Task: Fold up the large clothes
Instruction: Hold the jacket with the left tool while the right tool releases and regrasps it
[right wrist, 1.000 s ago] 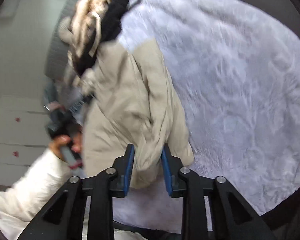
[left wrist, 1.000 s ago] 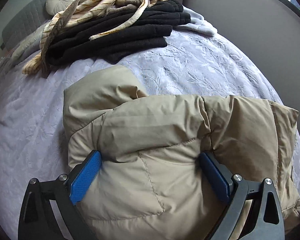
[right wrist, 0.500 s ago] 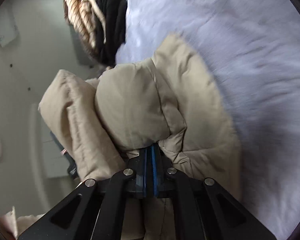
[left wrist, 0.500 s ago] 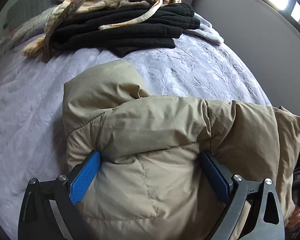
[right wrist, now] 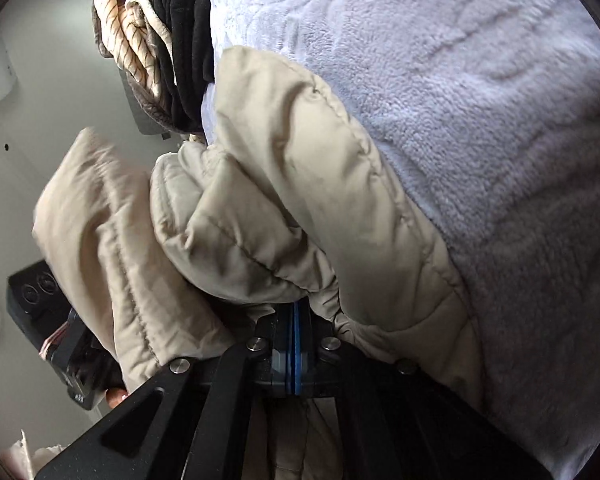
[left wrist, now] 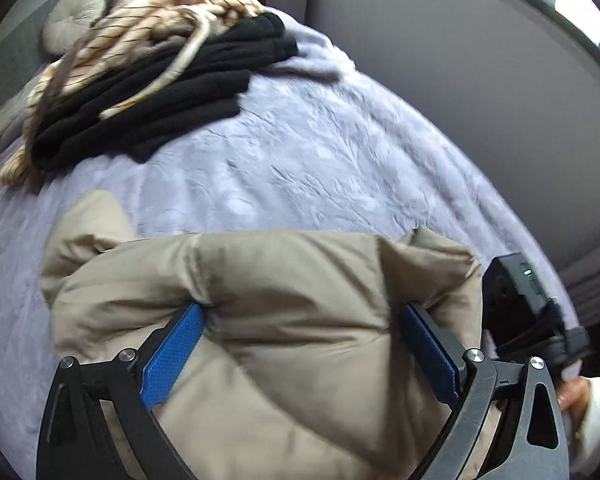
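A beige puffer jacket (left wrist: 284, 280) lies bunched on the lavender bedspread (left wrist: 320, 160). My left gripper (left wrist: 304, 312) points down at it, its blue pads (left wrist: 172, 352) spread wide and pressed into both sides of a thick padded fold. In the right wrist view the same jacket (right wrist: 300, 184) fills the centre. My right gripper (right wrist: 296, 312) is shut, with gathered jacket fabric pinched at its tips. The right gripper's black body (left wrist: 528, 292) and the hand holding it (left wrist: 576, 396) show at the left view's right edge.
At the head of the bed sits a pile of folded black clothes (left wrist: 156, 100) under a cream striped garment (left wrist: 160, 20), beside a round cushion (left wrist: 74, 16). A grey panel (left wrist: 460, 80) runs along the bed's far side.
The right gripper's jaws closed on the jacket's edge and dropped low beside the bed. The jacket is bunched tighter, and the right gripper has come into the left wrist view.
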